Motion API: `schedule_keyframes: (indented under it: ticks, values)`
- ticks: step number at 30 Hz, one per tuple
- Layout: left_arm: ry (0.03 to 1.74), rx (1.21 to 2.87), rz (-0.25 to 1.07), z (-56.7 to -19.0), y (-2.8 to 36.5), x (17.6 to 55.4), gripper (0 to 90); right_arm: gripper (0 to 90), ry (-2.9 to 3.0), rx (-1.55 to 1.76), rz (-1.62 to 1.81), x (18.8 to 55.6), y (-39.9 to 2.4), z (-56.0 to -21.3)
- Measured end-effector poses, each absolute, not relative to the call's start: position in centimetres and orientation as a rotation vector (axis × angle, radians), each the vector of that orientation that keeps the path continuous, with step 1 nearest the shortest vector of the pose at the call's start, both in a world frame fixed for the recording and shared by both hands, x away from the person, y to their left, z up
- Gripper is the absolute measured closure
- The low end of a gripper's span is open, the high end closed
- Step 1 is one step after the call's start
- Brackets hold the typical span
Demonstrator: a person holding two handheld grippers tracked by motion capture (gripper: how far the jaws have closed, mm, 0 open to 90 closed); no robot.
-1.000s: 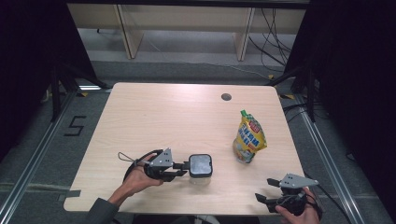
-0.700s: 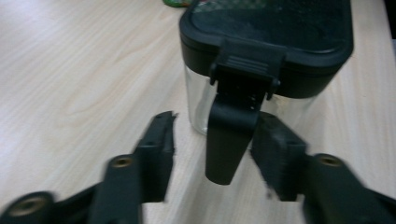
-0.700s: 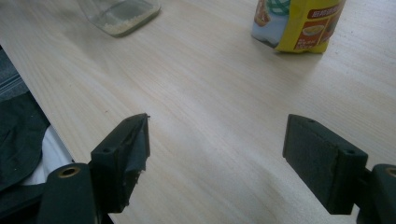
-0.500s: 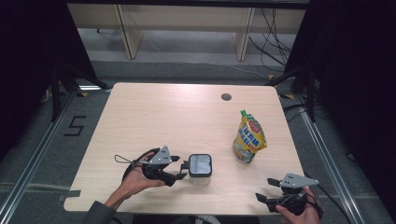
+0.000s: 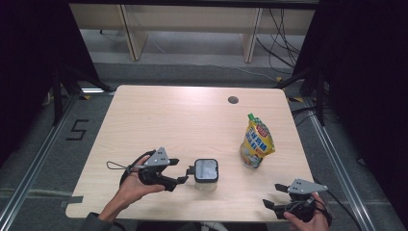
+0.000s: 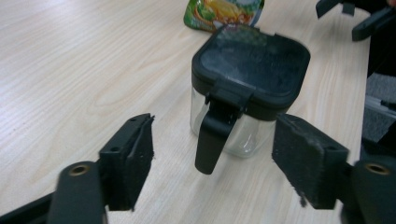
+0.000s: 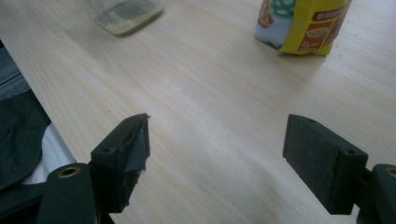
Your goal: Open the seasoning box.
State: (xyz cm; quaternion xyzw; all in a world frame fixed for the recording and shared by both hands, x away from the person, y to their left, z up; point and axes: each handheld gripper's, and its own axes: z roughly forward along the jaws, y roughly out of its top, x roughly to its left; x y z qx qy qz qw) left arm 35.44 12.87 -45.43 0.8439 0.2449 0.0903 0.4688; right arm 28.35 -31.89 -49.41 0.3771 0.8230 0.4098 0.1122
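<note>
A clear square jar (image 6: 243, 112) with closed black lid and handle stands upright on the table's near edge.

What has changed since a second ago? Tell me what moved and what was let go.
The left gripper has just been opening its jaws, letting go of the clear glass jar with the black square lid, and has drawn back slightly toward the table's left; the jar's black handle now hangs free between the open pads. The jar, the yellow stand-up pouch and the open right gripper stayed in place.
</note>
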Motion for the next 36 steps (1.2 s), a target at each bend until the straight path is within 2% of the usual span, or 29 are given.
schedule_keyframes:
  ticks: [3, 4, 8, 10, 14, 18, 36]
  values:
    - [0.618, 2.055, 0.256, -44.9, 13.0, 35.5, 38.9, 23.0, 2.414, 1.079, 1.202, 28.5, -31.9, -49.4]
    - [0.622, 2.046, 0.252, -44.8, 13.1, 35.5, 47.2, 22.8, 2.419, 1.092, 1.196, 28.4, -31.9, -49.4]
    - [0.631, 2.011, 0.292, -44.4, 13.2, 35.4, 62.7, 22.1, 2.424, 1.086, 1.205, 28.3, -31.8, -49.4]
    - [0.609, 2.015, 0.313, -44.3, 13.0, 35.4, 74.3, 21.5, 2.405, 1.064, 1.209, 28.3, -31.7, -49.4]
    - [0.593, 2.005, 0.3, -44.2, 12.4, 35.5, 85.3, 21.5, 2.411, 1.036, 1.205, 28.2, -31.8, -49.4]
    - [0.584, 2.019, 0.303, -44.1, 11.9, 35.5, 89.0, 22.0, 2.388, 1.072, 1.215, 28.1, -31.7, -49.3]
    - [0.575, 2.022, 0.273, -44.8, 10.6, 35.7, 89.1, 26.4, 2.408, 1.059, 1.215, 28.1, -31.6, -49.3]
